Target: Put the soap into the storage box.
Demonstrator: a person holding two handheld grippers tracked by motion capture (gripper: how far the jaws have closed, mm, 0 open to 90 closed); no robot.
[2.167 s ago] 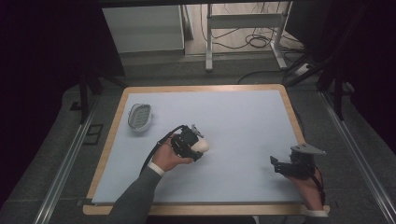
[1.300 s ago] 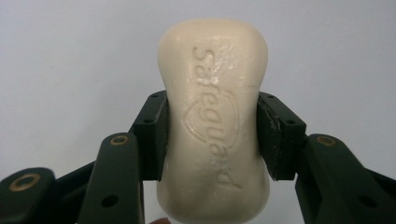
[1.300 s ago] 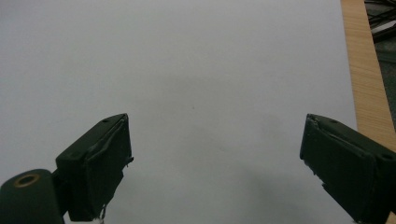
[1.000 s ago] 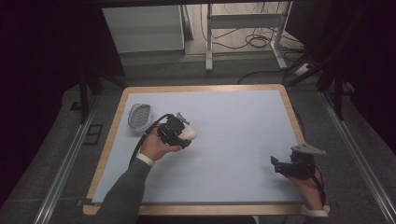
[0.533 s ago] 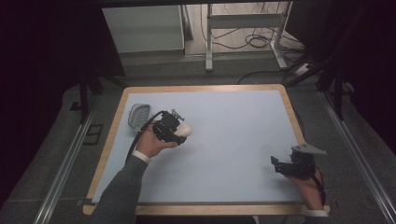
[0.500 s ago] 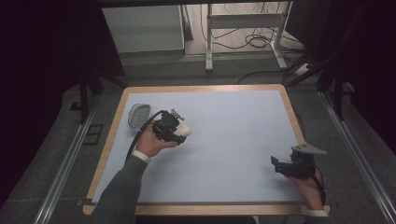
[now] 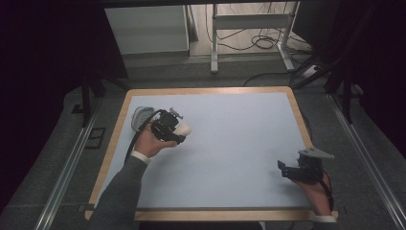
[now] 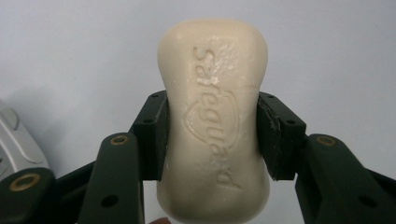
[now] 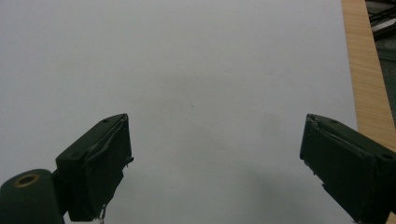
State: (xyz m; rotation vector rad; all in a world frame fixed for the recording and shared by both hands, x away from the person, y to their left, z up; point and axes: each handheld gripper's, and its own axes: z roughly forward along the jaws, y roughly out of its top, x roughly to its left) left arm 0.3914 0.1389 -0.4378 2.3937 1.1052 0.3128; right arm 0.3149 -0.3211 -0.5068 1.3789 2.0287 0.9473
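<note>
A cream bar of soap (image 8: 215, 116) with embossed lettering stands between the jaws of my left gripper (image 8: 211, 135), both pads pressing its narrow waist. In the high view this gripper (image 7: 178, 130) hovers over the left part of the table, the soap (image 7: 184, 129) poking out to the right. Just left of it lies a grey soap dish (image 7: 140, 117), whose edge (image 8: 14, 140) shows at the left of the left gripper view. My right gripper (image 7: 285, 170) rests near the table's front right corner; its jaws (image 9: 215, 172) stand wide apart over bare surface.
The table has a pale blue top (image 7: 230, 134) with a wooden rim (image 7: 297, 110). The rim (image 9: 364, 70) runs along the right side of the right gripper view. Metal frame legs and cables (image 7: 249, 43) lie on the floor beyond the far edge.
My left gripper has carried the soap up and to the left across the table, closer to the soap dish. The right gripper has stayed where it was.
</note>
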